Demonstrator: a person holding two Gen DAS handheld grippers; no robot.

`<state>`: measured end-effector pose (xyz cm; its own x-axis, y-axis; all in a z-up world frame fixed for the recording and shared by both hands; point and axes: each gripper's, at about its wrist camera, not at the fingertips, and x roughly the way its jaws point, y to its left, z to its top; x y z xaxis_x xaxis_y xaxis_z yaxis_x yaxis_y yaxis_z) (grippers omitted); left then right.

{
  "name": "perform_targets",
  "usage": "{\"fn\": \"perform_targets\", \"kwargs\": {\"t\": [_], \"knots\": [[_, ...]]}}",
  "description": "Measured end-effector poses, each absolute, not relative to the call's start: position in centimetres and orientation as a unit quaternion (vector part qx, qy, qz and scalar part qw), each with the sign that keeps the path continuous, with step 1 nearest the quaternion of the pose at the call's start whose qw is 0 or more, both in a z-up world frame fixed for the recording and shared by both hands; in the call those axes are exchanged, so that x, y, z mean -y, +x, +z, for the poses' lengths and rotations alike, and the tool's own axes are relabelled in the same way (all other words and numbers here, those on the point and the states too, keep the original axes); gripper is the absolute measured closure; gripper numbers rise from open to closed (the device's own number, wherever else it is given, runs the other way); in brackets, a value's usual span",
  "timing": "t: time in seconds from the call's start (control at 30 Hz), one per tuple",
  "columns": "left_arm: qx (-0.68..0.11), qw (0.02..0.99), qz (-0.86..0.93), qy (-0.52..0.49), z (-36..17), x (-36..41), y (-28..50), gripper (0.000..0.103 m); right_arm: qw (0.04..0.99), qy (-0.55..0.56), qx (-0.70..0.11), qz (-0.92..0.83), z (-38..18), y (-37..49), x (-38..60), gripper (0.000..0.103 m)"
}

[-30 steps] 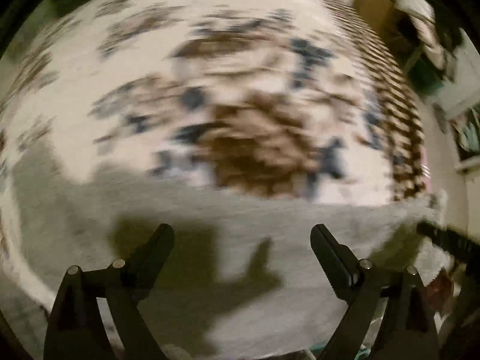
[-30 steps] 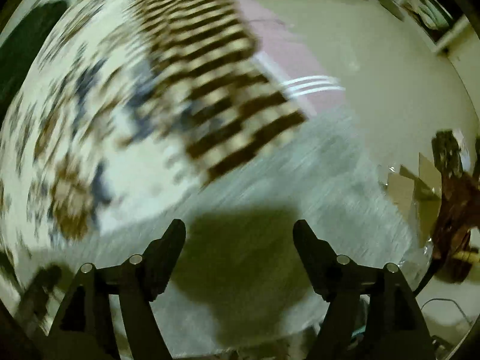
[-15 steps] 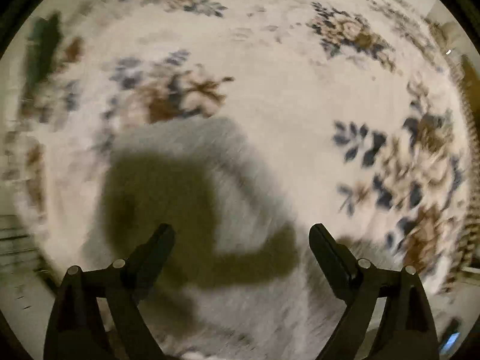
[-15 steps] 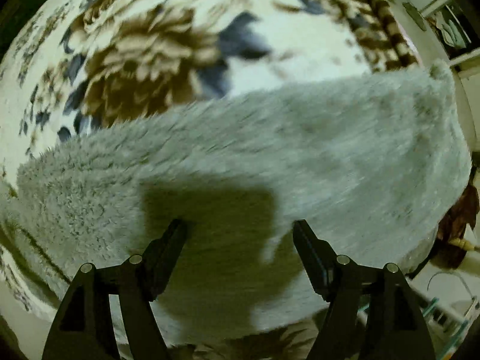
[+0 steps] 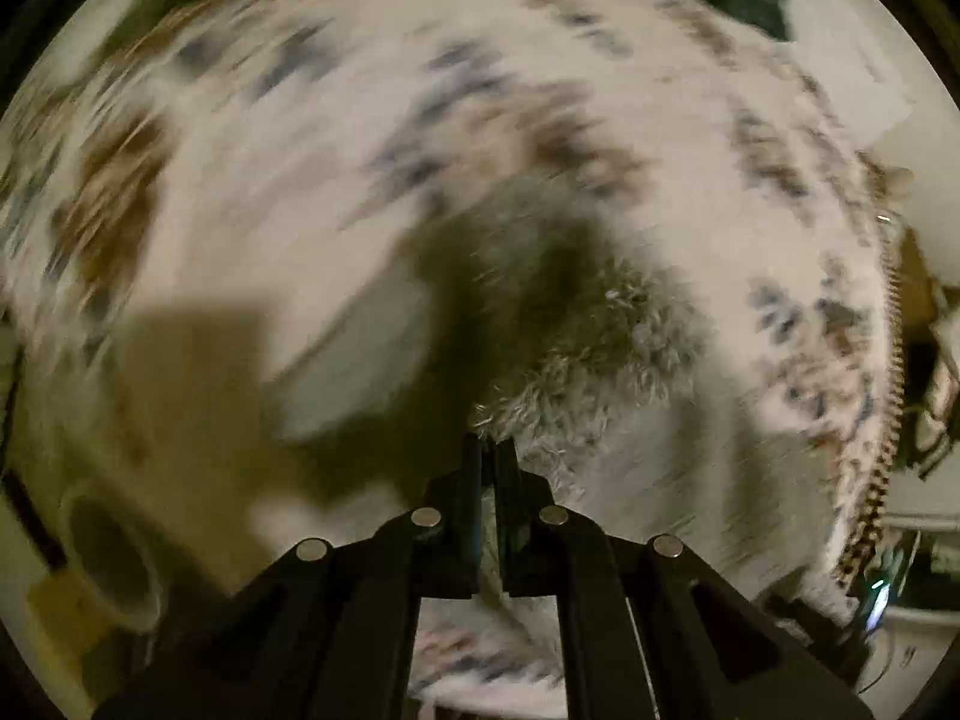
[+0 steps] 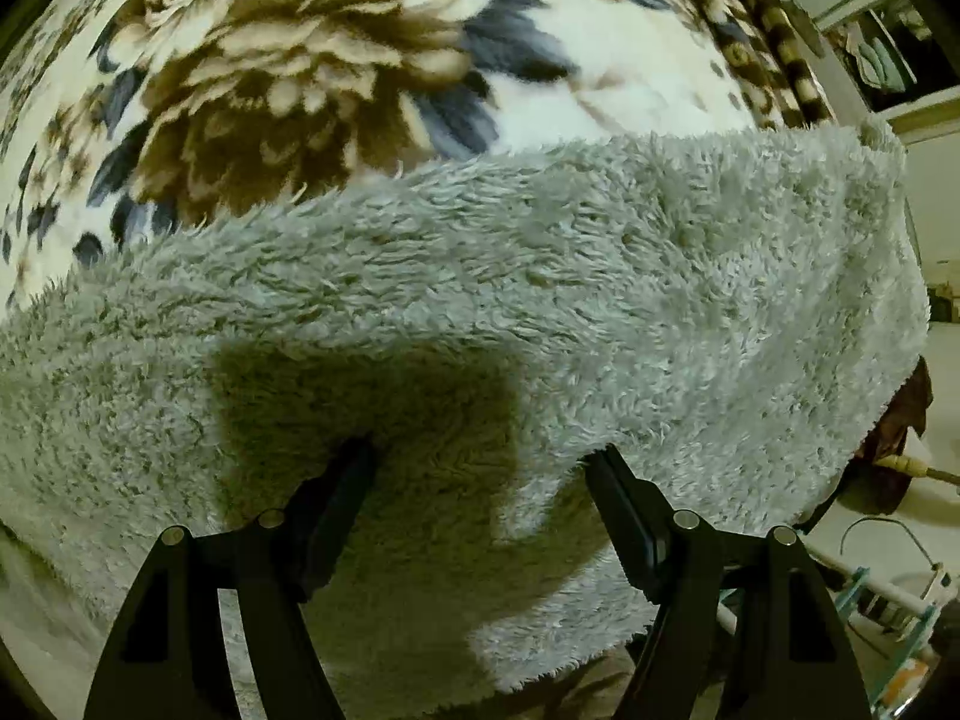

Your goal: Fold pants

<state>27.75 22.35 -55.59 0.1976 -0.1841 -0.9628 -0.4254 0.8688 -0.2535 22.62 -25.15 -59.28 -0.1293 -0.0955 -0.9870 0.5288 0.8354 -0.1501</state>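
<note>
Left gripper (image 5: 487,450): jaws are standing closed at bottom centre of the left wrist view, pinching a tuft of the grey fleece pants (image 5: 600,348); the pile is bunching right at the tips. The right wrist view is not showing this pinch at all.

Right gripper (image 6: 480,462): jaws are standing wide open at the bottom of its frame, both fingertips pressing down into the pants (image 6: 540,276) with nothing clamped between them. The gripper's blocky shadow is falling on the fleece between the fingers.

Right view is giving the sharp texture: long shaggy pile, pale grey, spreading across the whole middle band of the frame, top edge running left to right, lower edge ragged at bottom centre. Left view is heavily motion-blurred, so the pants are reading there only as a grey hump from centre toward lower right; its outline is probably a raised fold, but the blur is making that unclear.

Behind the pants in both views, a plush floral blanket (image 6: 312,78) is lying flat: cream ground, brown blooms, slate-blue leaves, short dense nap. A brown-and-cream checked border (image 6: 774,42) is running along its edge at the upper right of the right view; the left view is showing the same border as a thin strip at the far right edge (image 5: 882,450).

Room clutter at the right edges is too dark to identify. No readable writing or labels anywhere.
</note>
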Motion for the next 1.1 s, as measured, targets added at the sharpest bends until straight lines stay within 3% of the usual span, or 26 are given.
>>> {"fn": "perform_targets", "kwargs": {"t": [0.13, 0.17, 0.2, 0.23, 0.27, 0.3, 0.57, 0.7, 0.73, 0.77, 0.83, 0.87, 1.1], "knots": [[-0.639, 0.683, 0.123, -0.332, -57.9, -25.6, 23.7, 0.100, 0.641, 0.145, -0.719, -0.224, -59.3, 22.9, 23.2, 0.027], [-0.630, 0.675, 0.120, -0.363, -57.9, -26.0, 23.2, 0.094, 0.643, 0.152, -0.719, -0.216, -59.0, 22.5, 22.8, 0.027], [-0.623, 0.678, 0.117, -0.372, -57.7, -26.1, 23.0, 0.075, 0.645, 0.161, -0.717, -0.210, -58.9, 22.2, 22.5, 0.027], [-0.610, 0.689, 0.109, -0.377, -57.1, -26.0, 23.0, 0.062, 0.648, 0.176, -0.713, -0.202, -58.5, 21.5, 22.5, 0.027], [-0.599, 0.698, 0.101, -0.380, -56.8, -25.8, 23.2, 0.037, 0.647, 0.193, -0.710, -0.197, -58.0, 20.8, 22.6, 0.027], [-0.590, 0.704, 0.094, -0.384, -56.4, -25.6, 23.5, 0.029, 0.645, 0.212, -0.708, -0.196, -57.6, 19.7, 22.7, 0.027], [-0.536, 0.739, 0.070, -0.403, -54.4, -23.4, 27.0, 0.029, 0.575, 0.380, -0.692, -0.215, -59.7, 11.7, 24.6, 0.027], [-0.554, 0.737, 0.076, -0.380, -55.8, -23.0, 28.6, 0.029, 0.553, 0.449, -0.664, -0.228, -62.1, 10.0, 25.6, 0.029], [-0.561, 0.734, 0.075, -0.375, -56.5, -22.7, 29.3, 0.029, 0.554, 0.455, -0.657, -0.233, -62.5, 9.9, 25.8, 0.040], [-0.564, 0.737, 0.070, -0.366, -56.6, -22.5, 29.5, 0.031, 0.555, 0.456, -0.654, -0.238, -62.7, 9.9, 25.9, 0.064], [-0.561, 0.752, 0.065, -0.339, -56.7, -21.9, 30.1, 0.077, 0.566, 0.446, -0.644, -0.257, -62.3, 9.9, 26.1, 0.091], [-0.560, 0.757, 0.062, -0.331, -56.5, -21.9, 30.0, 0.099, 0.576, 0.438, -0.638, -0.262, -61.9, 9.9, 26.1, 0.094], [-0.514, 0.784, 0.087, -0.336, -52.3, -26.0, 26.1, 0.099, 0.680, 0.351, -0.602, -0.229, -54.2, 11.6, 23.6, 0.096]]}}
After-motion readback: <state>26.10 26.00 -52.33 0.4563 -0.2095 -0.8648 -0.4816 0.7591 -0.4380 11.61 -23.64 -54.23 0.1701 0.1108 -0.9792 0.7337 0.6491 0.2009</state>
